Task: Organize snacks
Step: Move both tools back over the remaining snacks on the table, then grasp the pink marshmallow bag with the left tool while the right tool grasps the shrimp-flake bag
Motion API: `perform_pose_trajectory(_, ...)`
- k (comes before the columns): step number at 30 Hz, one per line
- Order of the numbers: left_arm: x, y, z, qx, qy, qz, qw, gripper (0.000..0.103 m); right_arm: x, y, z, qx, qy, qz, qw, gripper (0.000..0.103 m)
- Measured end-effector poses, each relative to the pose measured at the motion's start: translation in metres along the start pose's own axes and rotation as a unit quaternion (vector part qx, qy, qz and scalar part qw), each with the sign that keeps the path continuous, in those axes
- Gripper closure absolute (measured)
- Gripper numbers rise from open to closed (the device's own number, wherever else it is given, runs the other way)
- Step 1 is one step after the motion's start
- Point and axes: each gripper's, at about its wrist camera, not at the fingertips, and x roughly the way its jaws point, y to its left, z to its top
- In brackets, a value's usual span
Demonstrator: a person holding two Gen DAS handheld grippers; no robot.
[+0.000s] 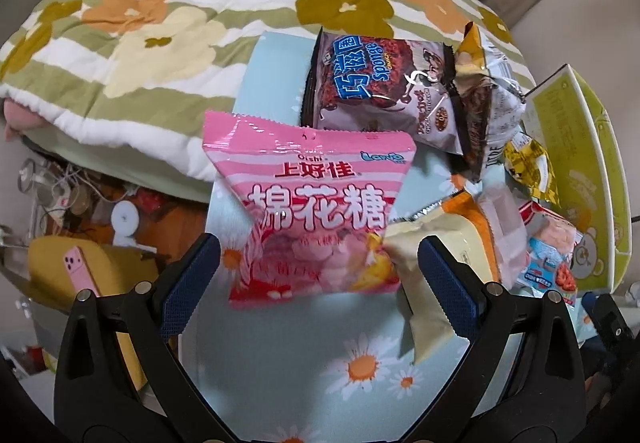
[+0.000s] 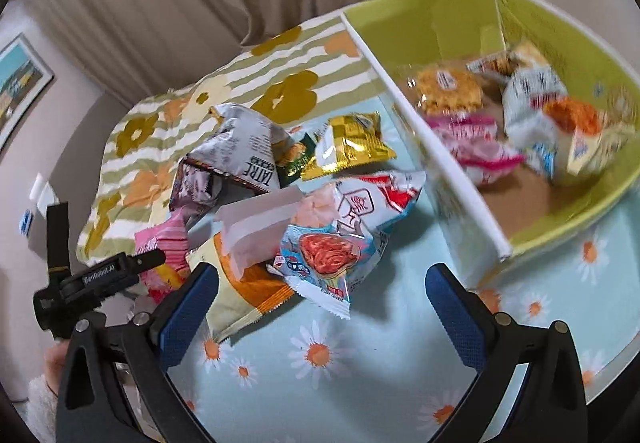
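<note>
A pink marshmallow bag (image 1: 308, 211) lies on the daisy-print tablecloth (image 1: 360, 367), its lower half between the spread fingers of my left gripper (image 1: 320, 283), which is open and touches nothing. Behind it lie a brown chocolate sponge bag (image 1: 380, 91) and a cream-and-orange bag (image 1: 436, 243). My right gripper (image 2: 320, 307) is open above the cloth (image 2: 320, 383), just short of a blue-and-white packet with a red picture (image 2: 336, 243). The green box (image 2: 440, 23) on the right holds several snack packets. The pink bag (image 2: 164, 243) shows at the left.
A grey bag (image 2: 240, 151) and a gold packet (image 2: 352, 143) lie further back in the pile. A flowered quilt (image 1: 160, 23) on a bed borders the table's far side. The floor at the left is cluttered with cables and a pink phone (image 1: 78, 269).
</note>
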Motion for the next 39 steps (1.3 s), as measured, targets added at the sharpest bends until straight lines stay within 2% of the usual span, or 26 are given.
perform_pose_trajectory(3, 0.008, 0.002, 0.002, 0.004, 0.007, 0.005, 1.0, 0.007, 0.012, -0.008, -0.004, 0.039, 0.0, 0.011, 0.999, 0.0)
perform_pose_trajectory(5, 0.013, 0.005, 0.004, 0.0, 0.014, 0.004, 0.9999, 0.016, 0.02, -0.012, -0.003, 0.062, -0.002, 0.014, 0.998, 0.0)
perform_pose_trajectory(8, 0.019, 0.008, 0.004, -0.002, 0.02, -0.003, 0.9998, 0.025, 0.029, -0.018, -0.002, 0.093, -0.006, 0.022, 0.995, 0.0)
perform_pose_trajectory(11, 0.02, 0.007, 0.003, 0.004, 0.019, -0.006, 0.9998, 0.029, 0.035, -0.02, 0.0, 0.111, -0.012, 0.024, 0.993, 0.0)
perform_pose_trajectory(23, 0.014, 0.01, 0.002, 0.007, 0.017, -0.018, 0.9997, 0.035, 0.059, -0.027, 0.002, 0.177, -0.035, 0.025, 0.983, 0.0)
perform_pose_trajectory(26, 0.011, 0.009, 0.002, 0.012, 0.015, -0.02, 0.9996, 0.035, 0.062, -0.024, 0.005, 0.171, -0.035, 0.018, 0.984, 0.001)
perform_pose_trajectory(30, 0.005, 0.004, 0.002, 0.02, 0.01, -0.023, 0.9995, 0.035, 0.066, -0.021, 0.011, 0.168, -0.036, 0.004, 0.985, 0.008)
perform_pose_trajectory(32, 0.0, 0.0, 0.003, 0.028, 0.006, -0.021, 0.9994, 0.035, 0.068, -0.019, 0.012, 0.162, -0.033, -0.003, 0.986, 0.021)
perform_pose_trajectory(34, -0.004, -0.002, 0.003, 0.036, 0.002, -0.017, 0.9992, 0.035, 0.069, -0.017, 0.013, 0.153, -0.032, -0.008, 0.988, 0.029)
perform_pose_trajectory(39, -0.014, -0.004, 0.003, 0.045, -0.008, -0.017, 0.9988, 0.035, 0.067, -0.018, 0.012, 0.142, -0.033, -0.008, 0.989, 0.038)
